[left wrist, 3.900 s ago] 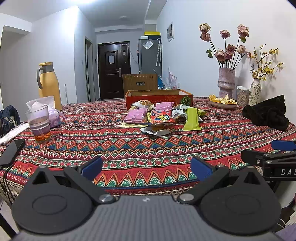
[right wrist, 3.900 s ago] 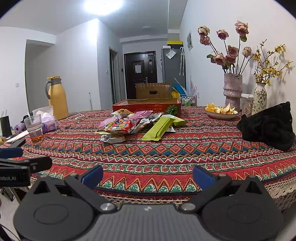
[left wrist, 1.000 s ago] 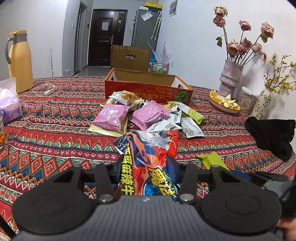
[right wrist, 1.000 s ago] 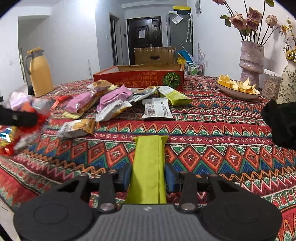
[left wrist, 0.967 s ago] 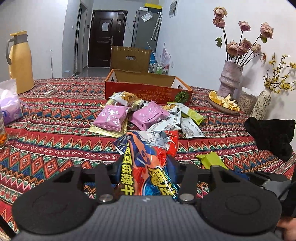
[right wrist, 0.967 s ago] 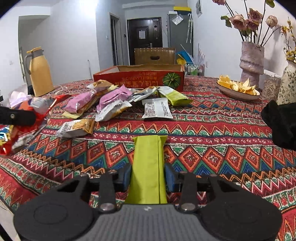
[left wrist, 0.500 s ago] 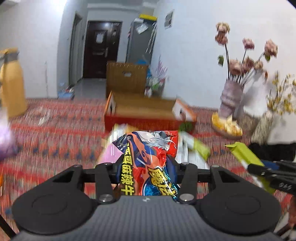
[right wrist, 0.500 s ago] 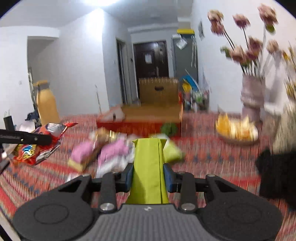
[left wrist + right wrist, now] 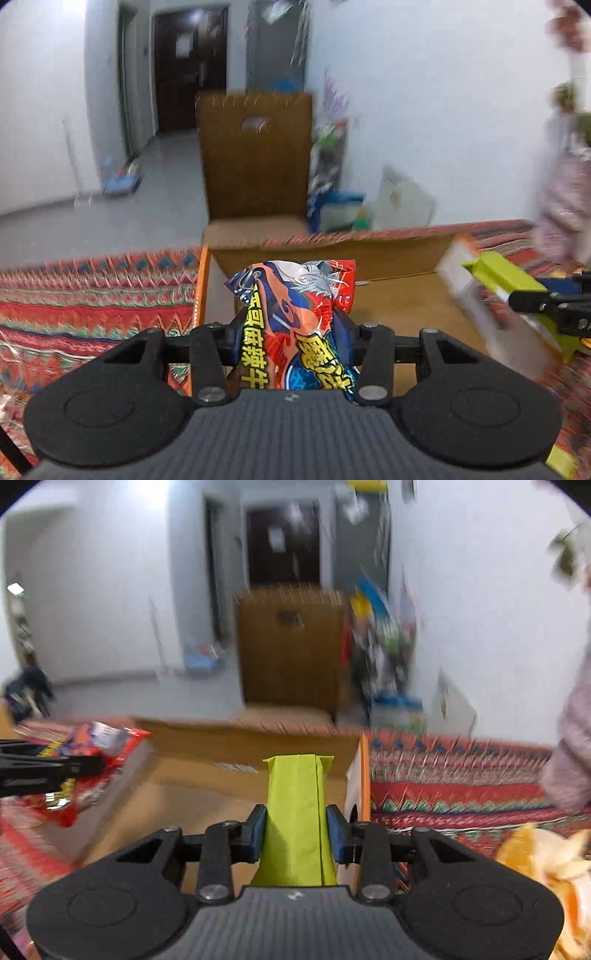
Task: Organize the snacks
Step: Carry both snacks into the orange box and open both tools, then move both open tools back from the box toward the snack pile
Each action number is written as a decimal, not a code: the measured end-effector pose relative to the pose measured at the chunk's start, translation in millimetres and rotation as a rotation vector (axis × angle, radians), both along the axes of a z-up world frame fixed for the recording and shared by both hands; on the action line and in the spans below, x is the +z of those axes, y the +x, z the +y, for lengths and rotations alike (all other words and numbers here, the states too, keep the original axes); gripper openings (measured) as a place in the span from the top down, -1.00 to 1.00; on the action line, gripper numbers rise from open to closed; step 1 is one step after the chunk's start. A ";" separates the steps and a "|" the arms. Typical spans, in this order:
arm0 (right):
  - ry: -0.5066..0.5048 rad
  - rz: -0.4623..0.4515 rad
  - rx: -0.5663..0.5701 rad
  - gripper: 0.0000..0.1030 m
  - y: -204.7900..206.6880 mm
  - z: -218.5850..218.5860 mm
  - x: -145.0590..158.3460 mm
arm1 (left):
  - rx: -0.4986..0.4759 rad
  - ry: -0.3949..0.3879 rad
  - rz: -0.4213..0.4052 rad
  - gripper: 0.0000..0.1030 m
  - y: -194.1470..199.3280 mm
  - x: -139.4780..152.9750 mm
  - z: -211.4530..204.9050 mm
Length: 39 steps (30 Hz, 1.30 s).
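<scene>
My left gripper (image 9: 293, 334) is shut on a red, blue and orange snack bag (image 9: 295, 295) with yellow lettering, held above the left end of the open cardboard box (image 9: 391, 310). My right gripper (image 9: 296, 830) is shut on a long lime-green snack packet (image 9: 295, 805), held over the right end of the same box (image 9: 207, 797). Each gripper shows in the other's view: the green packet (image 9: 513, 291) at the right, the red bag (image 9: 92, 753) at the left. The box floor below looks bare. Both views are blurred by motion.
The patterned red tablecloth (image 9: 92, 302) runs on both sides of the box. A brown wooden chair back (image 9: 255, 155) stands just beyond the table's far edge. A pinkish vase (image 9: 565, 199) is at the right, and orange peels (image 9: 546, 864) lie near my right gripper.
Both grippers have carried their packets forward from the near side of the table, over the snack pile, to above the box. The remaining snacks have dropped out of view.
</scene>
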State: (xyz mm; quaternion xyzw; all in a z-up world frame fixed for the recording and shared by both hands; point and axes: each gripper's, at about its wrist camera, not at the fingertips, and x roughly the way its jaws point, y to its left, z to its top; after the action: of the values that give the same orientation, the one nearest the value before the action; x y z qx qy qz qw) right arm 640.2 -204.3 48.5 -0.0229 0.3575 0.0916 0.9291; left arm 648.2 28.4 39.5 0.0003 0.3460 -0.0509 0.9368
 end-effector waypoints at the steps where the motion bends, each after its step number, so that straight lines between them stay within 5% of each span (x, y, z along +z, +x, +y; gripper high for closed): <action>1: -0.013 0.025 -0.027 0.35 19.3 2.2 -9.8 | 0.007 0.004 0.029 0.11 17.3 -10.5 -1.2; 3: -0.074 0.057 -0.070 0.35 53.5 8.0 -28.7 | 0.028 0.018 0.069 0.04 39.7 -25.5 -2.4; 5: -0.126 0.076 -0.055 0.36 72.9 16.9 -39.7 | 0.061 0.030 0.076 -0.23 48.0 -35.2 -1.9; 8: -0.215 0.043 -0.034 0.10 74.1 32.9 -45.6 | 0.023 0.043 0.077 -0.36 48.2 -38.9 -5.5; 10: -0.226 0.023 -0.011 -0.19 71.4 37.0 -44.8 | 0.017 0.028 0.077 -0.43 43.8 -38.7 -3.2; 17: -0.176 -0.062 -0.003 -0.32 44.7 24.6 -10.0 | -0.013 -0.030 0.043 -0.50 12.1 4.8 11.7; 22: -0.127 -0.159 0.028 -0.56 -17.1 5.4 46.5 | -0.032 -0.041 -0.051 -0.62 -49.2 69.2 13.5; 29: -0.019 -0.255 0.071 -0.72 -142.8 -27.1 109.2 | -0.075 -0.064 -0.182 -0.94 -186.7 136.8 6.6; 34: 0.028 -0.312 0.108 -0.83 -245.1 -45.6 124.3 | -0.083 -0.081 -0.252 -1.00 -290.3 150.2 6.2; 36: 0.059 -0.349 0.115 -1.00 -285.8 -50.9 121.9 | -0.079 -0.088 -0.282 -1.00 -331.9 145.5 5.5; 39: 0.102 -0.384 0.125 -1.00 -348.8 -58.8 113.0 | -0.059 -0.072 -0.335 -1.00 -395.5 129.7 5.9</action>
State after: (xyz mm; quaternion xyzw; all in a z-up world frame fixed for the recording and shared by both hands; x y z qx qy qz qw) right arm 291.3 -263.1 161.5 -0.0150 0.1666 0.1609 0.9727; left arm 252.7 34.3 169.3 -0.0148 0.1828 -0.0900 0.9789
